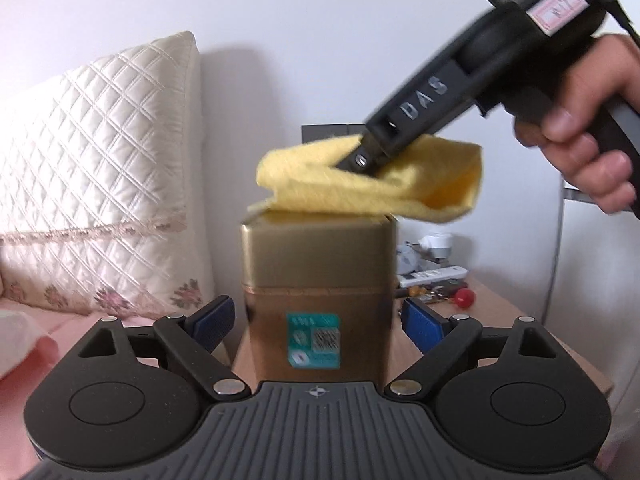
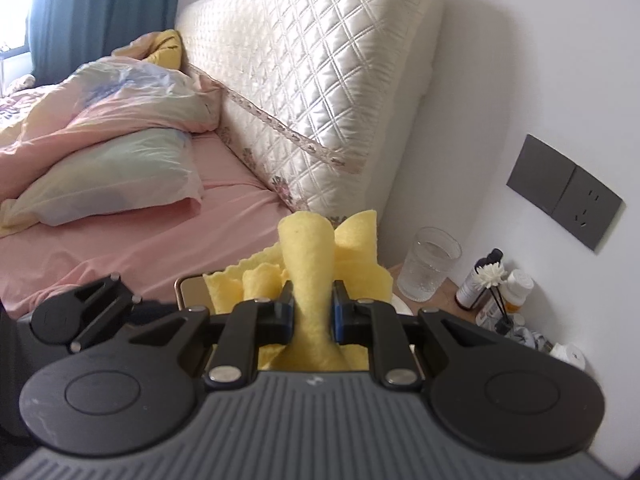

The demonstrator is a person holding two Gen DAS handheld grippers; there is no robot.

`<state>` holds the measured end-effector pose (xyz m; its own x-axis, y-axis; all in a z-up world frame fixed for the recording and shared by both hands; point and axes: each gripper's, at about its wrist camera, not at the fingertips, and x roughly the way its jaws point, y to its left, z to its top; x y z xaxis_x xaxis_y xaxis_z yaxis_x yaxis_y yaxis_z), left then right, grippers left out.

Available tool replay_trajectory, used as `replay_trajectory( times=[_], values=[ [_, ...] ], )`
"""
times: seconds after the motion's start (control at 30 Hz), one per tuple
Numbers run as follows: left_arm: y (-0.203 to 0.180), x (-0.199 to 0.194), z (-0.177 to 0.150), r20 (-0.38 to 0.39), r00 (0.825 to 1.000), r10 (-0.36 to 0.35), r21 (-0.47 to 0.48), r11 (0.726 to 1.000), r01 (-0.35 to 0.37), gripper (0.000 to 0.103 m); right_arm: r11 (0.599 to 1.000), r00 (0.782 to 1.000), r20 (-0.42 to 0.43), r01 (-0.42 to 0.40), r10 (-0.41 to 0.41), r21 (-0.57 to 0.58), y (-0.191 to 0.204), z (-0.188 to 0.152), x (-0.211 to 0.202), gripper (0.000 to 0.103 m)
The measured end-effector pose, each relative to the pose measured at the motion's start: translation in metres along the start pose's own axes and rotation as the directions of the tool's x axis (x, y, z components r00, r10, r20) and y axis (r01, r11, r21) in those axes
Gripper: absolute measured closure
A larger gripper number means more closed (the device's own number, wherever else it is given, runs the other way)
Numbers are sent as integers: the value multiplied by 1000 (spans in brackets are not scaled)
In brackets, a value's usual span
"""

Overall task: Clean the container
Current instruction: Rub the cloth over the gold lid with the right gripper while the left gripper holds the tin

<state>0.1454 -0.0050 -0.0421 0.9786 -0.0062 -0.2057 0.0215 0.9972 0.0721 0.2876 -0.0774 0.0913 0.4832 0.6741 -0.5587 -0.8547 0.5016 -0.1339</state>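
Observation:
A tall gold tin (image 1: 316,256) with a teal label stands upright on the wooden bedside table (image 1: 504,312). My left gripper (image 1: 320,322) is open, its blue pads (image 1: 216,320) on either side of the tin's lower half with a small gap on each side. A folded yellow cloth (image 1: 360,188) lies on the tin's top. My right gripper (image 2: 313,304) is shut on the cloth (image 2: 308,256) and presses it down from above at a slant. A hand (image 1: 592,128) holds the right gripper's handle. Part of the tin's rim (image 2: 188,284) shows beside the cloth.
A quilted cream headboard cushion (image 1: 100,168) and a bed with a pink sheet (image 2: 140,248) lie to the left. On the table behind the tin are a glass (image 2: 428,264), small bottles (image 2: 516,288), a remote (image 1: 432,274) and a red ball (image 1: 464,298). A grey wall socket (image 2: 564,192) is on the wall.

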Motion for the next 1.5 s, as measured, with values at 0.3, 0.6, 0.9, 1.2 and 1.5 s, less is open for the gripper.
replay_trajectory(
  times=[0.3,0.6,0.9,1.2,1.5],
  values=[
    [3,0,10,-19,999,-51,39,998,52,23,996,996,-6,-85,85,-3,8,-1,-10,85],
    [3,0,16,-62,997,-40,30,999,42,23,999,999,-26,-37,37,-33,-6,6,3,85],
    [-2,-2,16,-55,998,-16,36,999,18,23,990,991,-78,-115,109,-76,8,10,-6,85],
    [-3,-4,18,-57,998,-9,39,999,11,23,993,993,-90,-82,74,-87,-2,10,-5,85],
    [-4,-7,17,-47,999,-6,47,999,9,23,992,983,-142,-119,113,-36,11,13,-16,85]
  ],
)
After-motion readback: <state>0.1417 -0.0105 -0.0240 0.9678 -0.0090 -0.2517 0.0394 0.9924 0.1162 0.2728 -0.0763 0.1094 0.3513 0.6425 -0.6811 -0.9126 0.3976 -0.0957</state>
